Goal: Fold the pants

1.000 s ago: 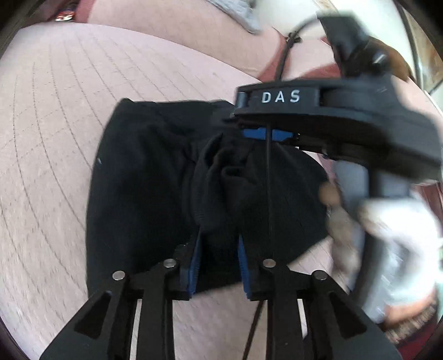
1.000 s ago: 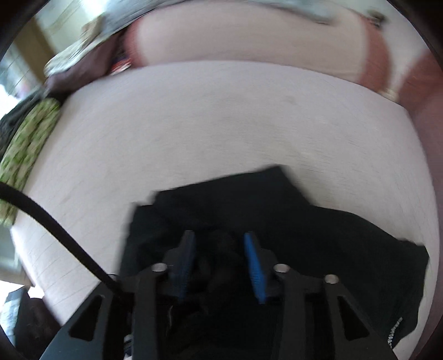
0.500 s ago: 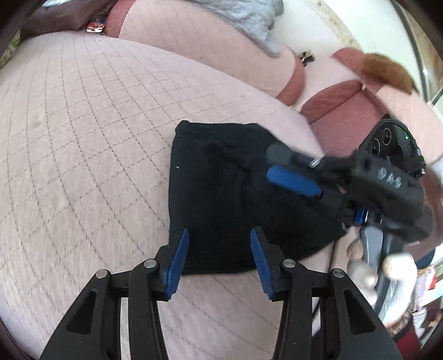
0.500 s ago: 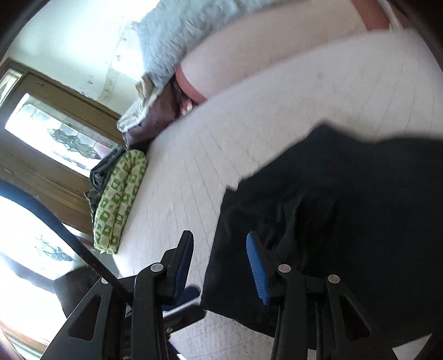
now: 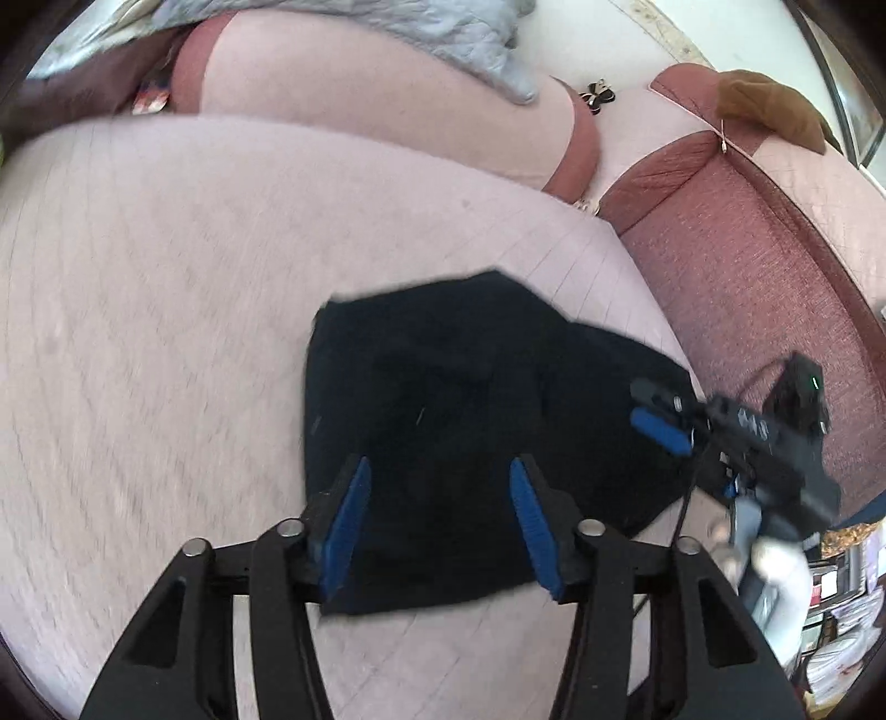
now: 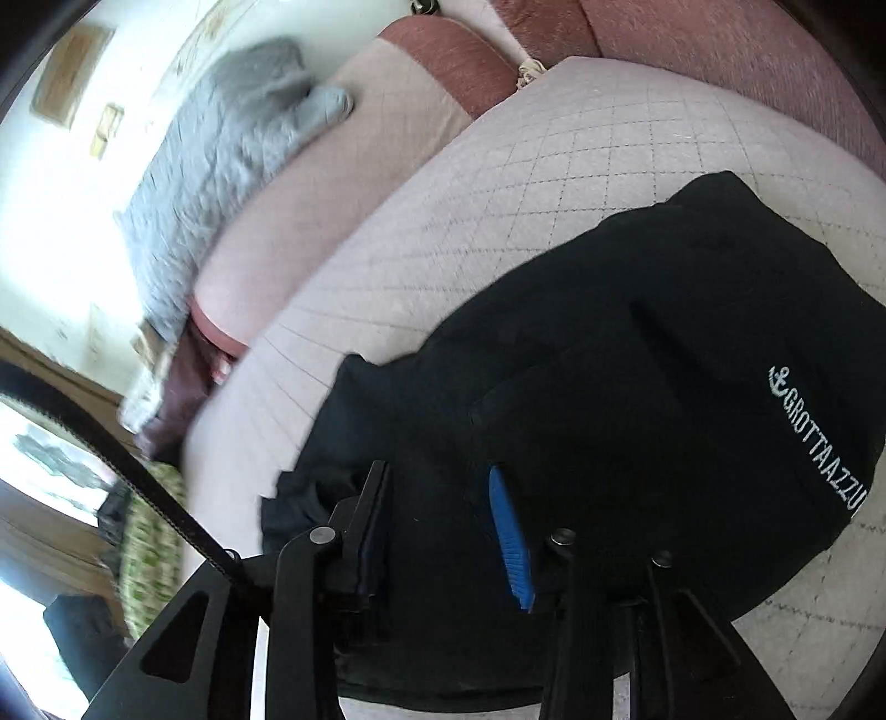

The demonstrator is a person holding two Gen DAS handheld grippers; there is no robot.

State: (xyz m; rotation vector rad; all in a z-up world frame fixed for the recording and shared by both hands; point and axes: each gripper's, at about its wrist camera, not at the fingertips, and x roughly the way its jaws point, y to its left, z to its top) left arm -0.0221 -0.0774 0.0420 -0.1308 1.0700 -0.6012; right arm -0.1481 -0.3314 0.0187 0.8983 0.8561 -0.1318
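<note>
Left gripper (image 5: 437, 520): jaws spread wide, blue pads (image 5: 343, 526) empty, hovering over the near edge of the black pants (image 5: 443, 410). Pants folded into a compact bundle on the quilted pink cushion (image 5: 166, 310) of the sofa. Seen only from this wrist: the right gripper (image 5: 662, 418) low at the bundle's right edge, tilted in from the side, jaws apart, with a blurred hand (image 5: 769, 576) behind it on the handle. Also a rust-red armrest (image 5: 747, 277) at right, and a grey quilted blanket (image 5: 443, 39) draped over the backrest.

From the right wrist, right gripper (image 6: 443, 526) held open, nothing between the pads, close above the pants (image 6: 637, 360). Shown here alone: white lettering (image 6: 819, 443) reading "GROTTAAZZU", cut off by a fold. Green patterned cloth (image 6: 149, 543) at far left, blurred.
</note>
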